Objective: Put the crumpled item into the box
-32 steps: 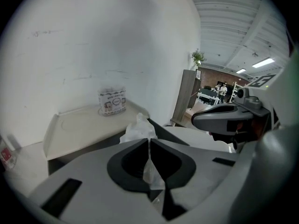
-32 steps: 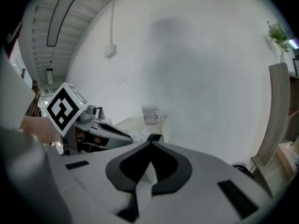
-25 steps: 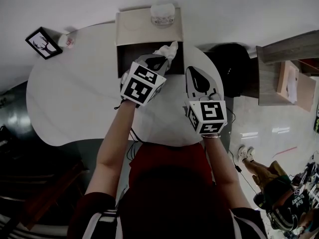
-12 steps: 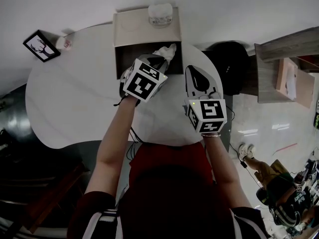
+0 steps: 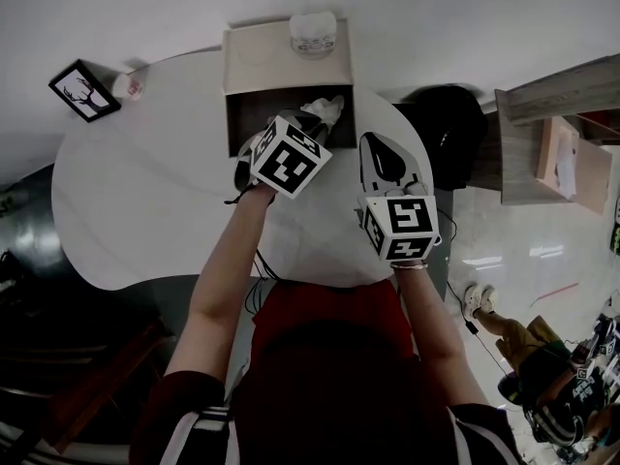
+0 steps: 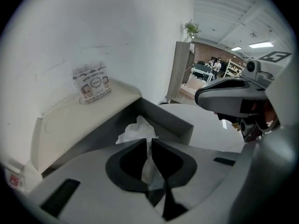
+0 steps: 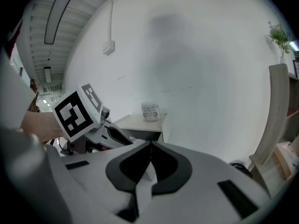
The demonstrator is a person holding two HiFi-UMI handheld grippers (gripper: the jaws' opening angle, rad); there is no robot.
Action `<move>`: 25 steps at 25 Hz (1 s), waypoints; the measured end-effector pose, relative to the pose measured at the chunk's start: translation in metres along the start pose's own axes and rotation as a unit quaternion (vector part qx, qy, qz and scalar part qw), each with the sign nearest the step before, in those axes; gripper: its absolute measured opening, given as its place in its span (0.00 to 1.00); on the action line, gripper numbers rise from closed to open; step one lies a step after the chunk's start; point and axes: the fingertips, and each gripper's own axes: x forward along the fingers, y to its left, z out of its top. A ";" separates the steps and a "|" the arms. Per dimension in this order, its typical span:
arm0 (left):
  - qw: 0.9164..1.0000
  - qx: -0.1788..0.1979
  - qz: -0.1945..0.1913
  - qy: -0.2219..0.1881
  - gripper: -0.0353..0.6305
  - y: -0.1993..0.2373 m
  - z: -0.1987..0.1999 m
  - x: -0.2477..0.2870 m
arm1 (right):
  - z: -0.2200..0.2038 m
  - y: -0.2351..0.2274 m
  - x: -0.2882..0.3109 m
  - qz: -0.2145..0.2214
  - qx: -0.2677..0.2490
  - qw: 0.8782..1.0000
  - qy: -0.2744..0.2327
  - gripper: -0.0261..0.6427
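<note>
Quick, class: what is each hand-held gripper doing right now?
Left hand-held gripper: closed on the crumpled tissue, over the box.
Right hand-held gripper: closed, holding nothing.

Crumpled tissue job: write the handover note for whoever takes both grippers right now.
Left gripper: shut on the crumpled white tissue, holding it at the mouth of the open box with a beige flap.
Right gripper: shut, nothing between its jaws, over the round white table just right of the box.
Done: tissue gripped and brought to the box.
Left: lower it inside, open the left jaws, pull the gripper clear.
</note>
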 end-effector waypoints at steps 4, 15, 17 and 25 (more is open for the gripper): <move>1.000 -0.003 0.004 0.001 0.11 0.001 0.000 0.000 | 0.000 0.002 -0.001 0.003 -0.003 1.000 0.001 0.06; 1.000 -0.008 0.024 -0.007 0.19 0.003 0.000 -0.003 | 0.003 0.006 -0.008 0.001 -0.005 1.000 -0.007 0.06; 0.999 -0.012 0.032 -0.015 0.20 0.005 0.000 -0.006 | 0.003 0.006 -0.011 0.000 -0.005 1.000 -0.009 0.06; 0.994 -0.033 0.069 -0.078 0.22 0.010 0.008 -0.033 | 0.008 0.013 -0.018 0.000 -0.010 1.000 -0.020 0.06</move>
